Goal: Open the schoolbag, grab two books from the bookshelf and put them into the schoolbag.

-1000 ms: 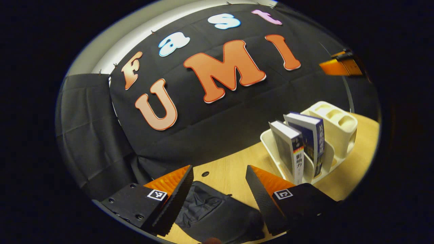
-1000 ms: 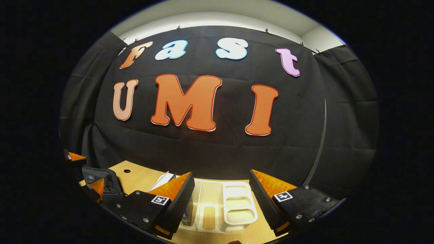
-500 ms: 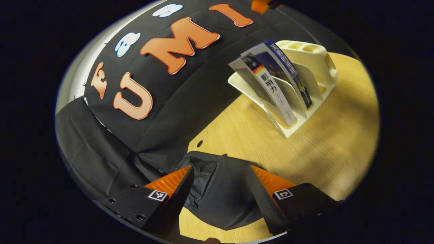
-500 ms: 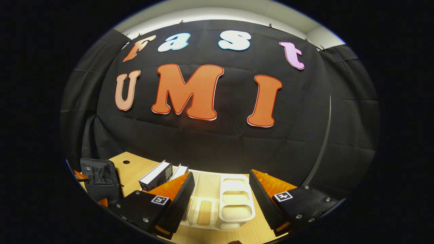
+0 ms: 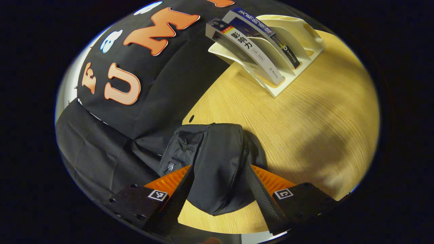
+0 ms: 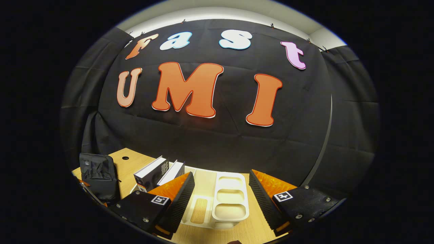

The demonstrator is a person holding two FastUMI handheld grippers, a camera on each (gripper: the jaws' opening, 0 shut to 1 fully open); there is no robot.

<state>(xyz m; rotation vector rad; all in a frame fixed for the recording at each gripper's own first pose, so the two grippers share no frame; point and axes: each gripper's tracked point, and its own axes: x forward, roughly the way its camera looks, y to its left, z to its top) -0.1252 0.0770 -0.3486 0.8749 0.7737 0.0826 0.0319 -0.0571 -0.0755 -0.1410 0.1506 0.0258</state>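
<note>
A black schoolbag (image 5: pixel 210 159) stands on the wooden table (image 5: pixel 315 112), its zipper running down the near side. My left gripper (image 5: pixel 218 189) hangs just above it, open, with the bag's top between the fingers and no grip on it. Two books (image 5: pixel 251 47) lean in a cream bookshelf rack (image 5: pixel 288 34) at the far right of the left gripper view. In the right gripper view my right gripper (image 6: pixel 220 198) is open above the cream bookshelf rack (image 6: pixel 230 200), with the two books (image 6: pixel 159 171) to its left and the schoolbag (image 6: pixel 98 176) at the far left.
The black cloth wall closes off the back of the table. A small round hole (image 5: pixel 191 118) sits in the tabletop near the bag. Bare wood lies between the bag and the rack.
My left gripper has tilted down and come closer over the schoolbag, which now fills the gap between its fingers. The right gripper has dipped slightly toward the rack.
</note>
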